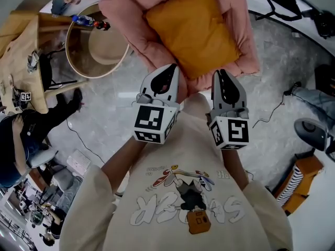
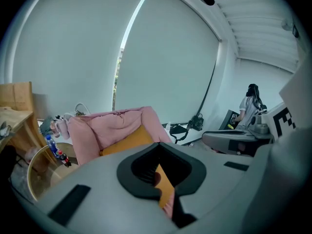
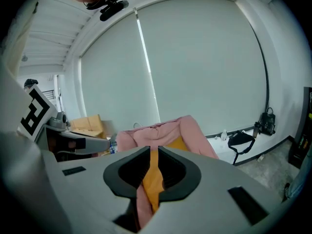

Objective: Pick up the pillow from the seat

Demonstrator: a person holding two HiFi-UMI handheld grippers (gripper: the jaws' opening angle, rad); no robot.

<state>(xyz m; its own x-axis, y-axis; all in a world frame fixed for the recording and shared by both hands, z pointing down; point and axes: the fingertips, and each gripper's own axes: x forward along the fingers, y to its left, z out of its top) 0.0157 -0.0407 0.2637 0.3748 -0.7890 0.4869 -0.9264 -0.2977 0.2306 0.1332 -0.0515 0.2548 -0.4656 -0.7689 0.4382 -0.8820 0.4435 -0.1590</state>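
An orange pillow (image 1: 191, 30) lies on a pink soft seat (image 1: 238, 35) straight ahead of me. My left gripper (image 1: 168, 71) hovers at the seat's near edge, just left of the pillow's near corner. My right gripper (image 1: 222, 76) is level with it, just right of that corner. Both are shut with nothing held. In the left gripper view the pillow (image 2: 124, 141) and seat (image 2: 107, 128) show beyond the left gripper (image 2: 158, 172). In the right gripper view the pillow (image 3: 178, 144) shows against the seat (image 3: 161, 130) past the right gripper (image 3: 152, 172).
A round wooden side table (image 1: 97, 46) with bottles (image 1: 86, 21) stands left of the seat. A person (image 1: 21, 135) sits at the far left beside a wooden desk (image 1: 21, 51). A black bag (image 1: 285, 1) lies far right. Cables cross the grey floor (image 1: 272, 88).
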